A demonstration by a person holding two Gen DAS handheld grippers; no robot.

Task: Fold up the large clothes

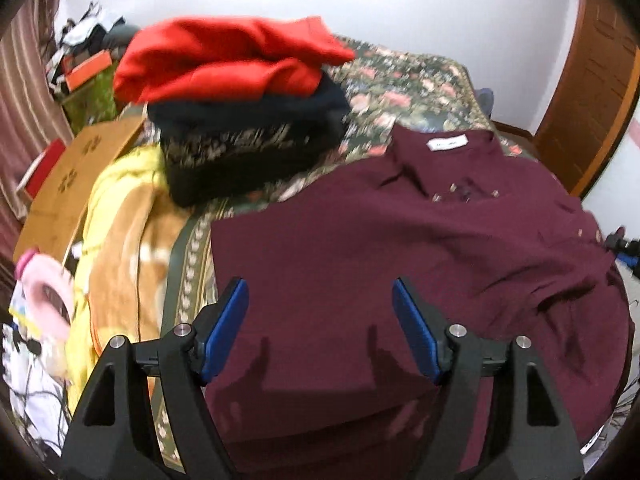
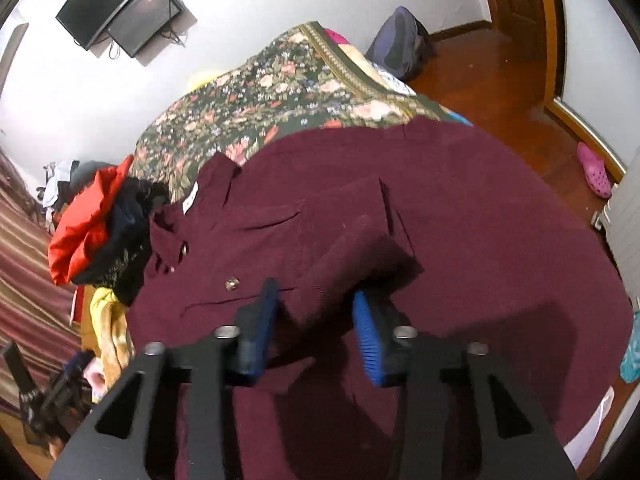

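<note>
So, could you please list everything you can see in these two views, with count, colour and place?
maroon shirt: one, dark red, spread over the near part of the bed.
folded clothes stack: one pile, red on top, black and patterned below, far left on the bed.
floral bedspread: one, dark green with pink flowers, covering the bed.
yellow blanket: one, yellow and orange, at the bed's left edge.
cardboard box: one, brown, left of the bed.
screens: two, black, on the wall.
bag: one, grey-purple, on the floor by the wall.
pink shoe: one, on the wooden floor.
left gripper: black with blue pads, open above the shirt.
right gripper: same, with a fold of the shirt between its pads.
</note>
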